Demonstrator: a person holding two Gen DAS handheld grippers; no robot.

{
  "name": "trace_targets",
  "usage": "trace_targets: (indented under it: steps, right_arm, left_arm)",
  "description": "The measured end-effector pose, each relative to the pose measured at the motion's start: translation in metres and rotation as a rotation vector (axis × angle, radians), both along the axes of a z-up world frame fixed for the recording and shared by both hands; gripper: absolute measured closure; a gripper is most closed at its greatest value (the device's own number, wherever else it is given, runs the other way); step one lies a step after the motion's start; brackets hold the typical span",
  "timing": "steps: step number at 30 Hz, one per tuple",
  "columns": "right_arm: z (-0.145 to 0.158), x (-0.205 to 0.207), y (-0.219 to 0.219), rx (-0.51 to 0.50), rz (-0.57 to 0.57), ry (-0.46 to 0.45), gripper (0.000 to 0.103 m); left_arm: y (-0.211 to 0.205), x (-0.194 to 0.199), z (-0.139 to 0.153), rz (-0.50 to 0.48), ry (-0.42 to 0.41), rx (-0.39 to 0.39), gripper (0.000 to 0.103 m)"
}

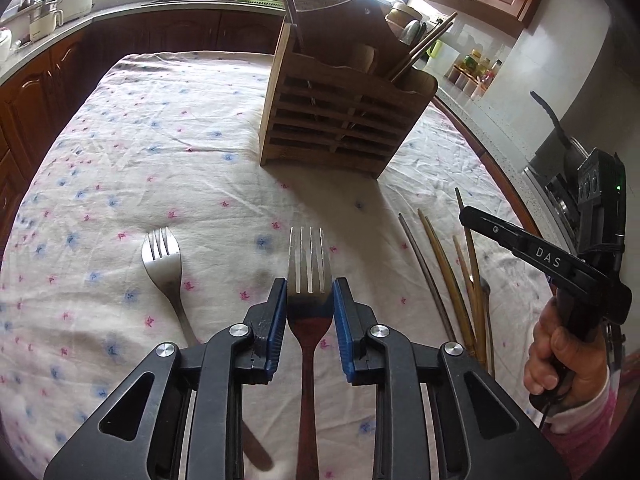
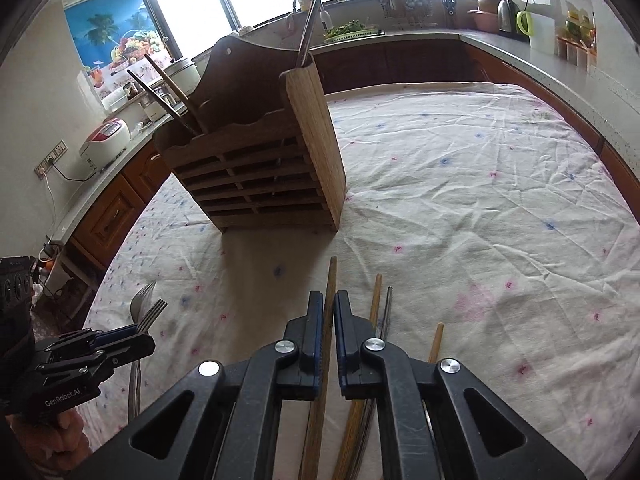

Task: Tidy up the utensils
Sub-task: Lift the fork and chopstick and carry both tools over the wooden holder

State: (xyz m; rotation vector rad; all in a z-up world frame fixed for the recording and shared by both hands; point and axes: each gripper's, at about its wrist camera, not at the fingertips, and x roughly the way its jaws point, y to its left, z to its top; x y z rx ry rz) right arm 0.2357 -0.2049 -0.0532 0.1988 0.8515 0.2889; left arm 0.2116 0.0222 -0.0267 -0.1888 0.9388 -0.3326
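The left gripper (image 1: pixel 310 300) clamps a fork (image 1: pixel 310 264); the right gripper (image 2: pixel 329 320) fingers pinch a chopstick (image 2: pixel 330 280). Either could pivot and slip before reaching the wooden holder (image 2: pixel 256 176).

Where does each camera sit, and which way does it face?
Left wrist: sits on the left gripper, facing forward over the table at the wooden holder; its pads clamp a fork; the right gripper and hand show at right.
Right wrist: sits on the right gripper, facing the holder from the other side; its pads close on a chopstick; the left gripper shows at lower left.
Shared: holder, held fork, second fork, loose chopsticks, cloth.
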Motion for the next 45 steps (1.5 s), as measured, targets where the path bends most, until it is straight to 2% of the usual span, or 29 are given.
trace_targets:
  steps: [6,9,19,20,22,35,45]
  right_arm:
    - [0.039,-0.041,-0.009,0.027,-0.002,-0.089,0.098]
    - [0.049,-0.051,-0.01,0.034,-0.006,-0.112,0.098]
    - [0.087,-0.087,-0.014,0.046,-0.007,-0.212,0.098]
    - [0.09,-0.089,-0.014,0.046,-0.008,-0.221,0.098]
    - [0.097,-0.092,-0.015,0.049,-0.008,-0.238,0.098]
    - [0.129,-0.099,-0.018,0.068,-0.005,-0.337,0.098]
    - [0.138,-0.091,-0.018,0.079,-0.013,-0.37,0.098]
  left_arm:
    - [0.009,-0.027,0.032,0.002,-0.079,-0.037,0.082]
    - [0.011,-0.04,0.044,-0.003,-0.112,-0.052,0.082]
    - [0.016,-0.063,0.069,-0.008,-0.173,-0.076,0.085]
    - [0.016,-0.064,0.07,-0.008,-0.177,-0.078,0.085]
    - [0.017,-0.065,0.074,-0.011,-0.184,-0.09,0.1]
    - [0.016,-0.062,0.09,-0.026,-0.23,-0.118,0.1]
    - [0.023,-0.054,0.106,-0.011,-0.276,-0.132,0.1]
